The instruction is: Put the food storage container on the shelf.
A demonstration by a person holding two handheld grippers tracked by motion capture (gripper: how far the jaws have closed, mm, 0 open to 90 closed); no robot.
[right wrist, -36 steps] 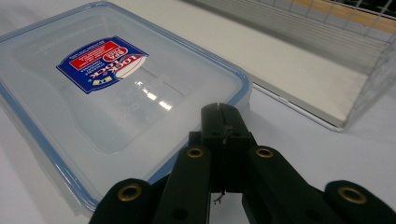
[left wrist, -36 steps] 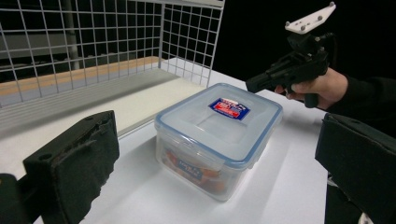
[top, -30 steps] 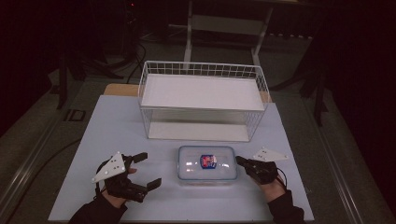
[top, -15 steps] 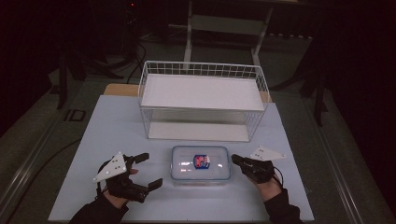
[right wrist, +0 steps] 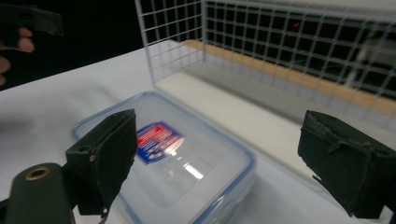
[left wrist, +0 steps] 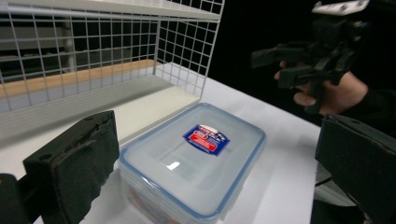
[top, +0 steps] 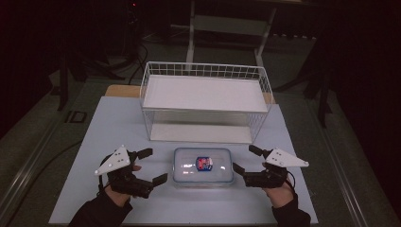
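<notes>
A clear plastic container (top: 203, 165) with a blue-edged lid and a red and blue label (top: 204, 163) lies flat on the white surface (top: 118, 127), close to the person's edge of it. It is just in front of the white wire basket (top: 205, 101), which stands farther back on the same surface. The left hand-held gripper (top: 152, 166) is beside the left end of the container, and its two jaws stand wide apart with nothing between them. The right hand-held gripper (top: 246, 160) is beside the right end; its jaws have just been opening and now they are also wide apart, with nothing held. Neither one touches the container. In the left gripper view, the container (left wrist: 194, 158) lies between and beyond the two black jaws, and the other hand (left wrist: 327, 88) shows farther off.
</notes>
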